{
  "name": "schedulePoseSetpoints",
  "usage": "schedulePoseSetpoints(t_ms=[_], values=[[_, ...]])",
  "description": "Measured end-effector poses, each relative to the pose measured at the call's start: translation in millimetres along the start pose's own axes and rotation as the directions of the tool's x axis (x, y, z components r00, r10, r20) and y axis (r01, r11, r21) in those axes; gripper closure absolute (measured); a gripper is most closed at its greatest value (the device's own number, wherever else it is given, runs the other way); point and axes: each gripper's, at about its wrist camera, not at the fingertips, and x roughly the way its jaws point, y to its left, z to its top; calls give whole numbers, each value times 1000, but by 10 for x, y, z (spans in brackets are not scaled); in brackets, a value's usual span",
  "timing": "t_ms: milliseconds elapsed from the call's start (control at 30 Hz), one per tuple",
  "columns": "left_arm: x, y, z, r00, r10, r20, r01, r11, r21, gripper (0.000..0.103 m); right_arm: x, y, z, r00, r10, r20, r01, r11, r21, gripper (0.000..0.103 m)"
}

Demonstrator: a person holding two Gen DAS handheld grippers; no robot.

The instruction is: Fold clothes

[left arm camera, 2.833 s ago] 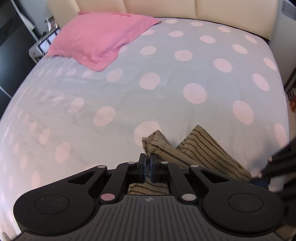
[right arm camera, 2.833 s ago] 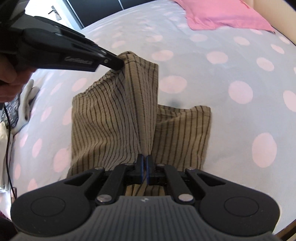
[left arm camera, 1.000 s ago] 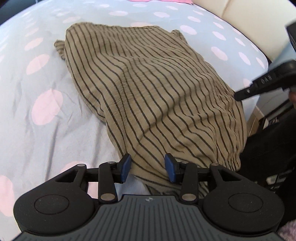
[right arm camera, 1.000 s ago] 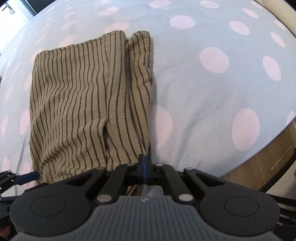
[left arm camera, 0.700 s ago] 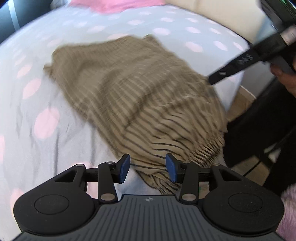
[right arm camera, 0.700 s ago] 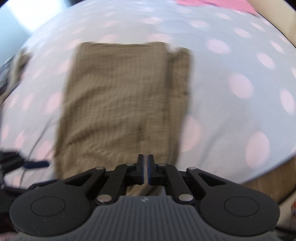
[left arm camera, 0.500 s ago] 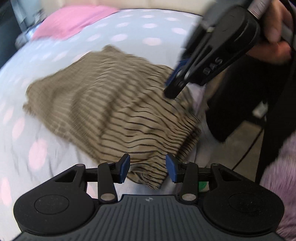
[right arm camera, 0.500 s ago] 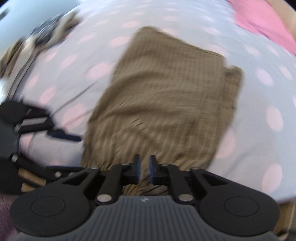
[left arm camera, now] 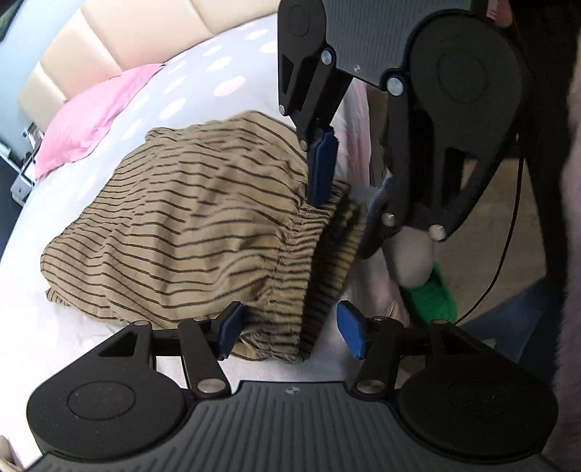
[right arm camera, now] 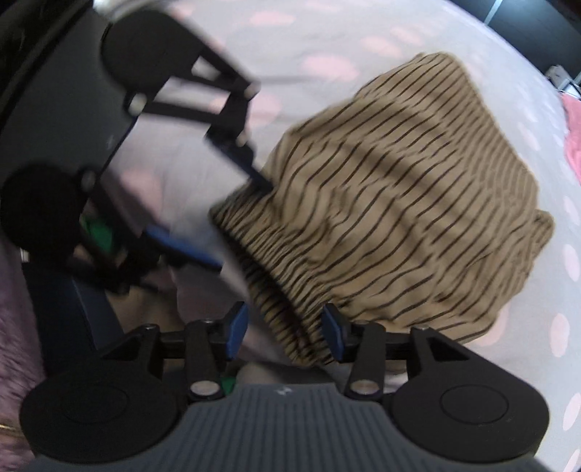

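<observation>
A tan garment with dark stripes (left arm camera: 189, 225) lies folded on the polka-dot bed (left arm camera: 203, 72), its gathered waistband at the bed's near edge. My left gripper (left arm camera: 290, 332) is open, its jaws on either side of one waistband corner. My right gripper (right arm camera: 285, 325) is open too, its jaws around the other waistband corner. The garment also shows in the right wrist view (right arm camera: 399, 203). Each gripper shows in the other's view: the right one (left arm camera: 345, 203) and the left one (right arm camera: 218, 218), both open.
A pink pillow (left arm camera: 94, 112) lies at the bed's far end by the cream headboard (left arm camera: 145, 32). A green object (left arm camera: 432, 294) and a black cable (left arm camera: 504, 247) are beyond the bed's edge. A dark leg and purple fuzzy fabric (right arm camera: 14, 290) stand close by.
Both grippers let go of the folded garment, swung round to its waistband end and opened. The right gripper went from shut to open; the garment now lies flat.
</observation>
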Motion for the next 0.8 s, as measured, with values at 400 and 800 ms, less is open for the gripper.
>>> schedulePoseSetpoints(t_ms=[400,800], values=[[309,-18,-51,999,-49,-16,49,999,3,37,400,260,-115,994,-105,-16,98,965,-242,50],[99,-80,25,989,139,55,-141,989,45,43,1,-24,-130,975,-178,131,185,981,-51,100]])
